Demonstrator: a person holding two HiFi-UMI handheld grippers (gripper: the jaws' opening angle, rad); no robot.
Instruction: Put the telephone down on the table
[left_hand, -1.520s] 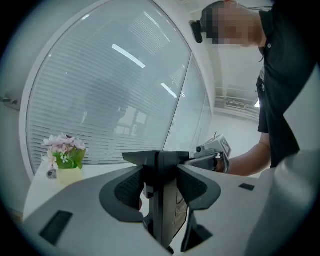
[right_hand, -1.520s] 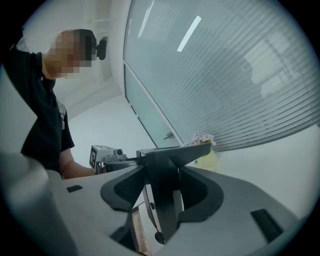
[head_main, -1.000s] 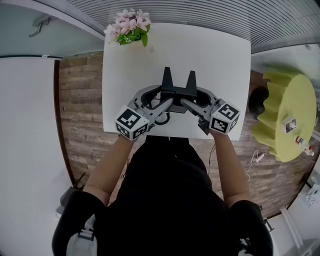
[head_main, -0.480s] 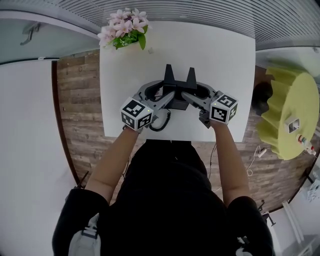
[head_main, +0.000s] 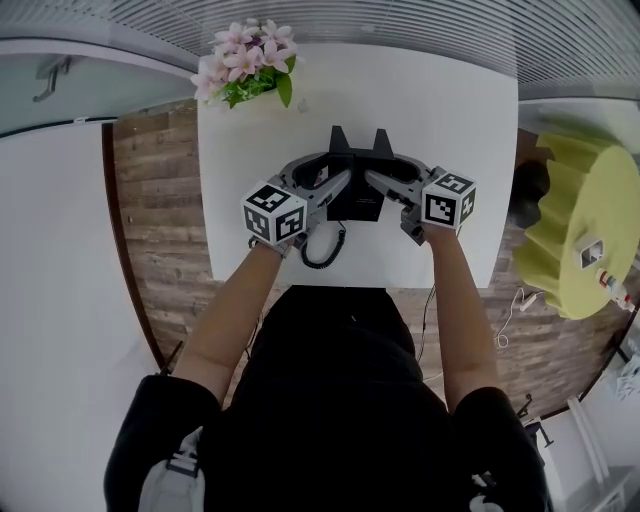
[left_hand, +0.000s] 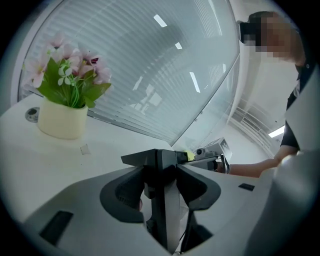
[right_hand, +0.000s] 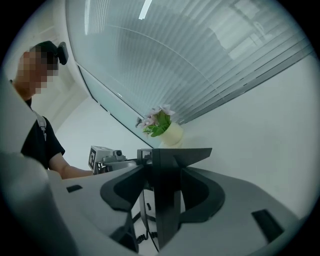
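Note:
In the head view a black telephone (head_main: 355, 190) is held over the middle of the white table (head_main: 440, 110), with two black prongs pointing to the far side. My left gripper (head_main: 338, 180) clamps its left side and my right gripper (head_main: 374, 180) its right side. The left gripper view shows a thin black edge of the telephone (left_hand: 161, 200) pinched between the shut jaws of the left gripper (left_hand: 160, 165). In the right gripper view the right gripper (right_hand: 162, 165) is shut on the telephone (right_hand: 165, 200) the same way. A coiled cord (head_main: 325, 245) hangs toward the near edge. Whether the telephone touches the table cannot be told.
A pot of pink flowers (head_main: 245, 65) stands at the table's far left corner. A yellow-green round seat (head_main: 575, 230) sits to the right of the table on the wooden floor. White blinds run along the far side.
Both grippers have carried the telephone farther from the person, toward the table's middle. The coiled cord now shows below the left gripper near the front edge.

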